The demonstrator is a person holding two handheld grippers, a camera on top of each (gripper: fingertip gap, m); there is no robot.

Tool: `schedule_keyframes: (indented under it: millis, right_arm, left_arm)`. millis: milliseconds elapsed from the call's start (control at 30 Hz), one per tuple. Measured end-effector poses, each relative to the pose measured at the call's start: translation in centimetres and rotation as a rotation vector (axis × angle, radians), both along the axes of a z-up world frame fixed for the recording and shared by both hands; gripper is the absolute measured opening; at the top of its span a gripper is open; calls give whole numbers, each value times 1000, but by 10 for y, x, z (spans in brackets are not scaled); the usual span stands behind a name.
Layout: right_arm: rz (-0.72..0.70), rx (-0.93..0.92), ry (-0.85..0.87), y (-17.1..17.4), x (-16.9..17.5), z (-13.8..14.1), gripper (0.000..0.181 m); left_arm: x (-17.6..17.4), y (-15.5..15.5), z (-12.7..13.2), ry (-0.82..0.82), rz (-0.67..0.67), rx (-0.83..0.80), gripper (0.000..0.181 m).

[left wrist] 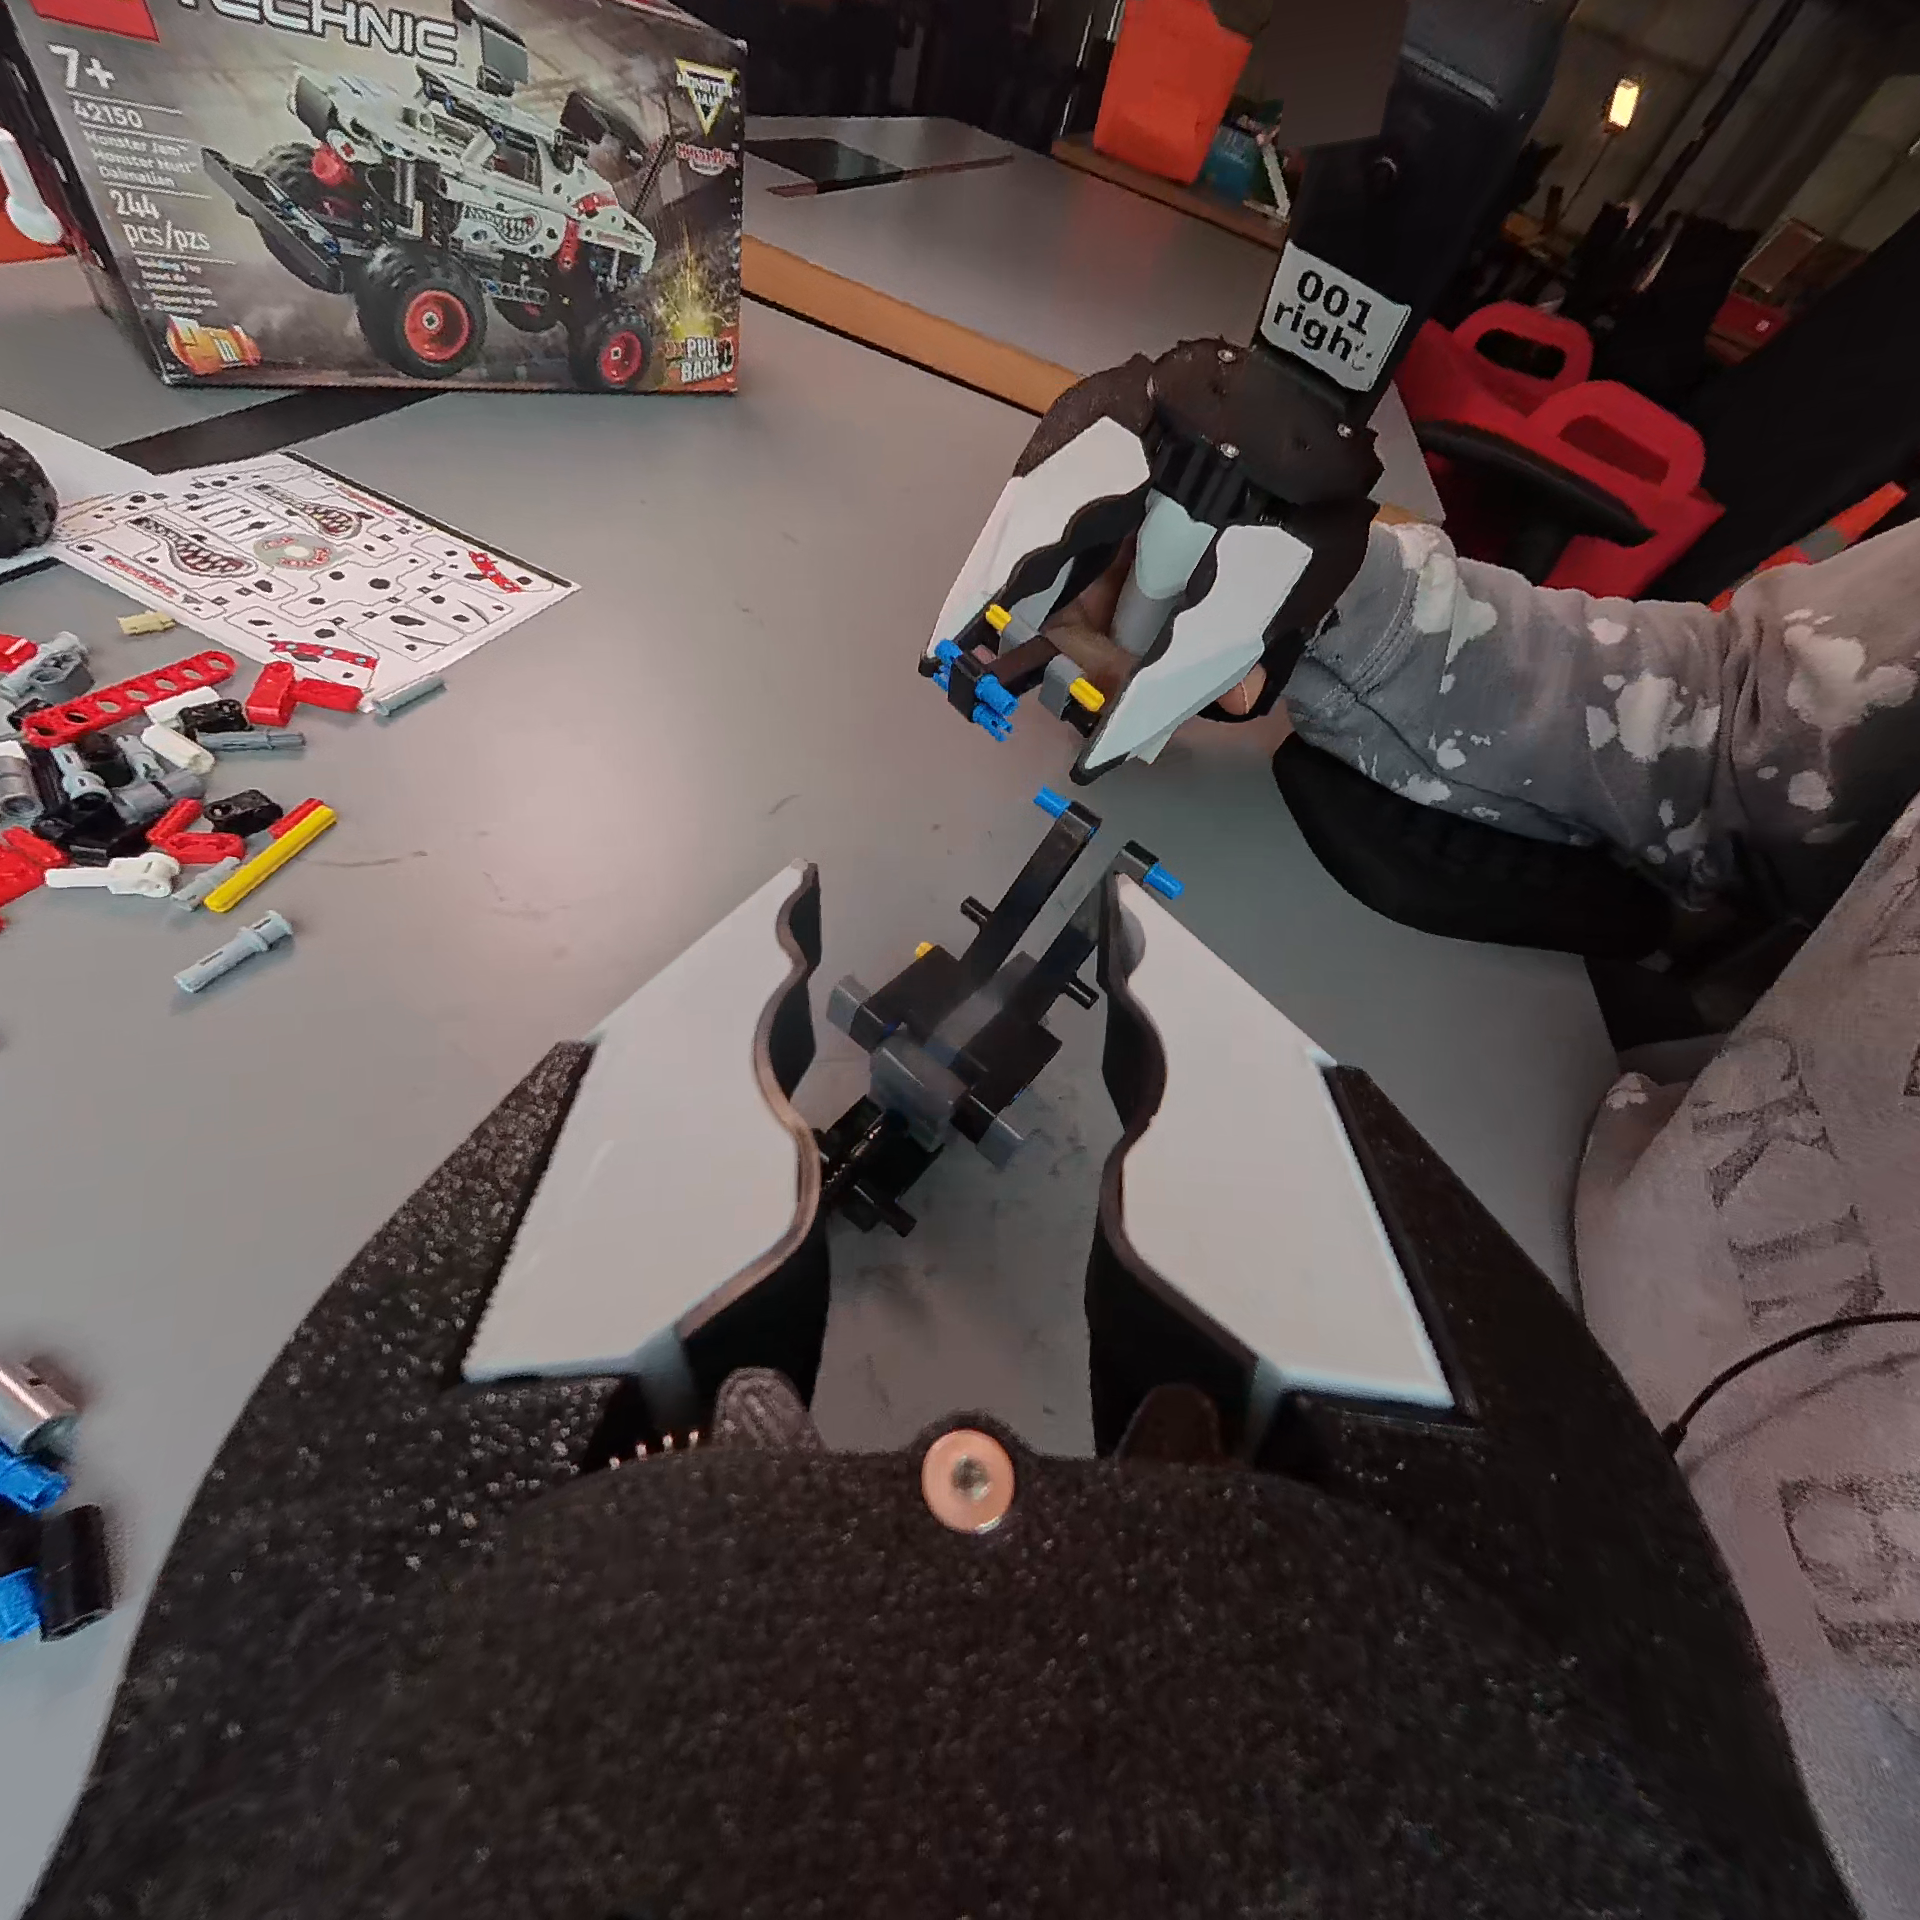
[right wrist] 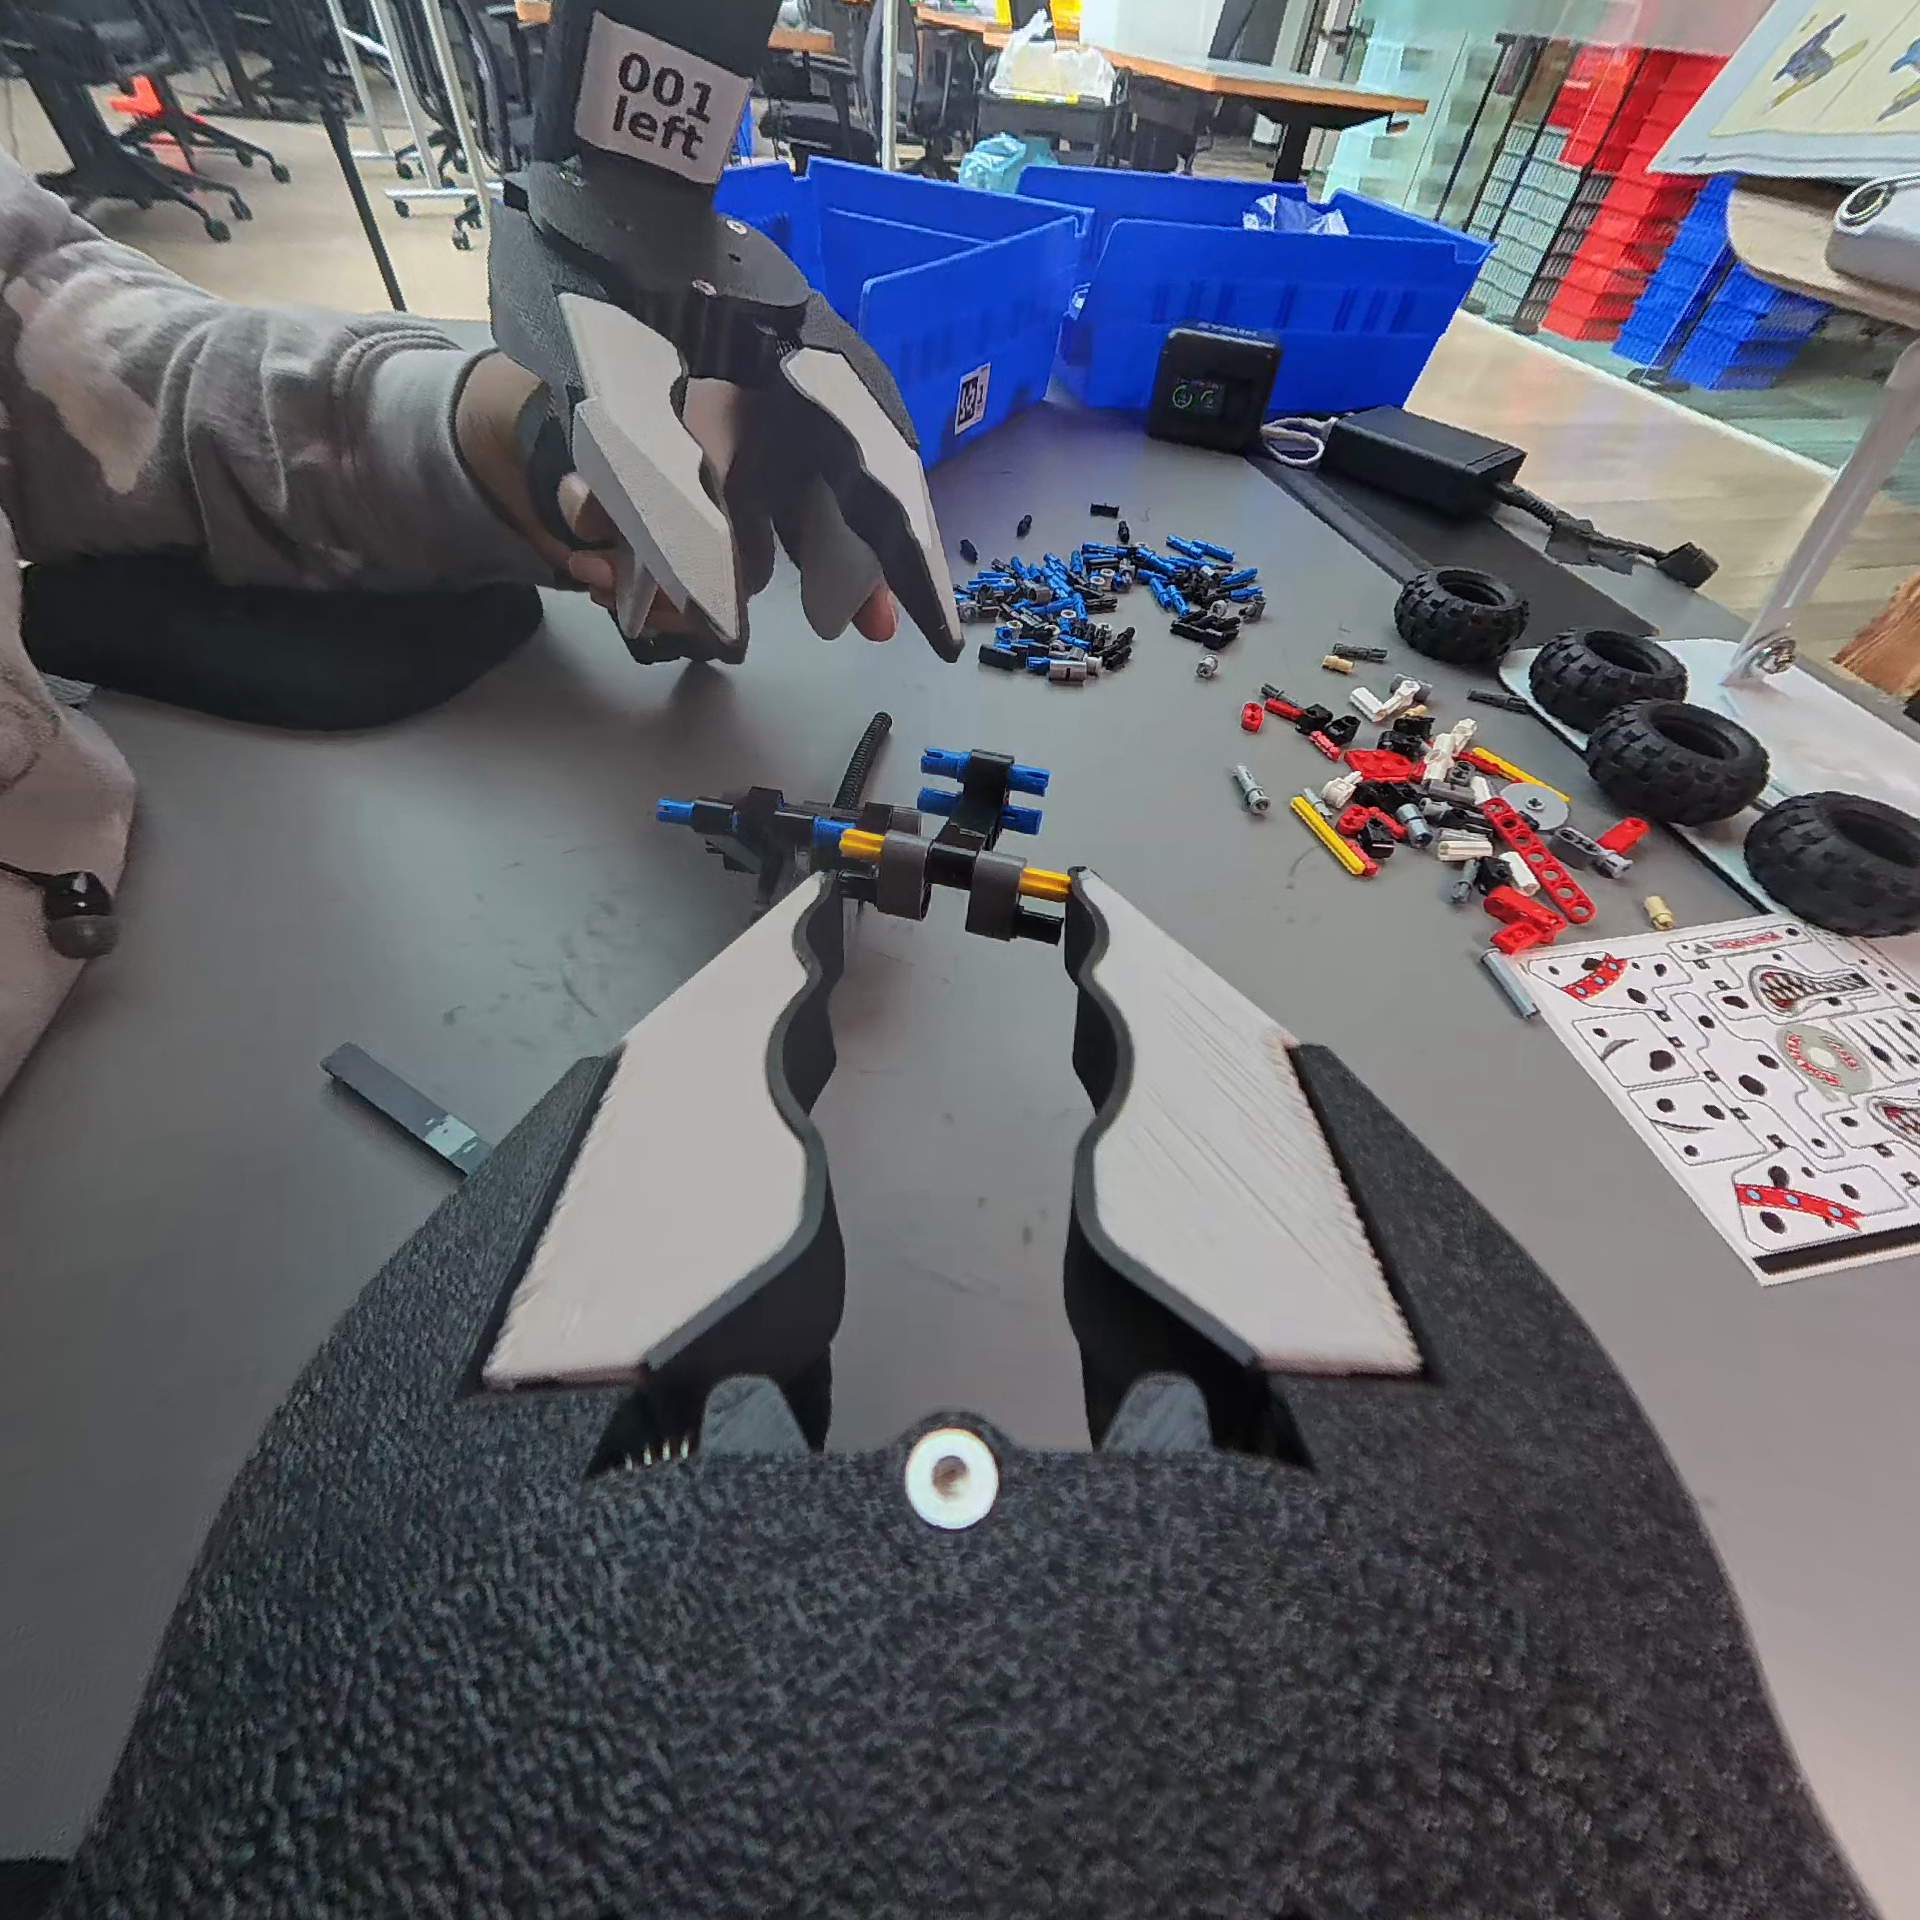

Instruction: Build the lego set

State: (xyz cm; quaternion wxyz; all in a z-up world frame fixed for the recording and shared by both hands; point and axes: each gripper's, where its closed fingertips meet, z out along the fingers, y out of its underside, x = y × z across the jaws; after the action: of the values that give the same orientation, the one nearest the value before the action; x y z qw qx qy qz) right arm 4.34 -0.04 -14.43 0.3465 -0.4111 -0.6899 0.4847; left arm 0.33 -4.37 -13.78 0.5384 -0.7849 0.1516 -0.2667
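Note:
A black and grey Lego chassis assembly [left wrist: 956, 1049] with blue pins lies on the grey table [left wrist: 644, 790]. My left gripper [left wrist: 956, 883] is open and hovers over it, one finger on each side, holding nothing. The left gripper also shows in the right wrist view [right wrist: 821, 639], above the chassis [right wrist: 748, 821]. My right gripper [right wrist: 951, 883] is shut on a small sub-assembly [right wrist: 935, 868]: a yellow axle with grey connectors and a black piece with blue pins. It holds this by the axle ends above the table, just beyond the chassis, as the left wrist view [left wrist: 1013, 717] shows.
The set's box [left wrist: 416, 187] stands at the back. A sticker sheet [right wrist: 1766, 1081], a pile of red, black and white parts [right wrist: 1455, 821], a pile of blue and black pins [right wrist: 1101, 603] and several black tyres [right wrist: 1673, 758] lie around. Blue bins [right wrist: 1143, 281] stand behind. The grippers' ends are close to 7 cm from one another.

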Motion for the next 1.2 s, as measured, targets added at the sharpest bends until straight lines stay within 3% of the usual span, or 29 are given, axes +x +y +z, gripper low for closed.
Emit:
schedule_keyframes:
  millis: [233, 833, 1200]
  right_arm:
    - [9, -21, -23, 0, -1, -7, 43]
    - [-11, -162, 20, 7, 1, 16, 43]
    - [-7, -155, 23, 3, 1, 18, 43]
  left_arm:
    - [13, -7, -13, 57, -115, -38, 61]
    - [17, -3, -24, 128, -104, -45, 56]
    - [9, -3, -1, -9, -60, 5, 48]
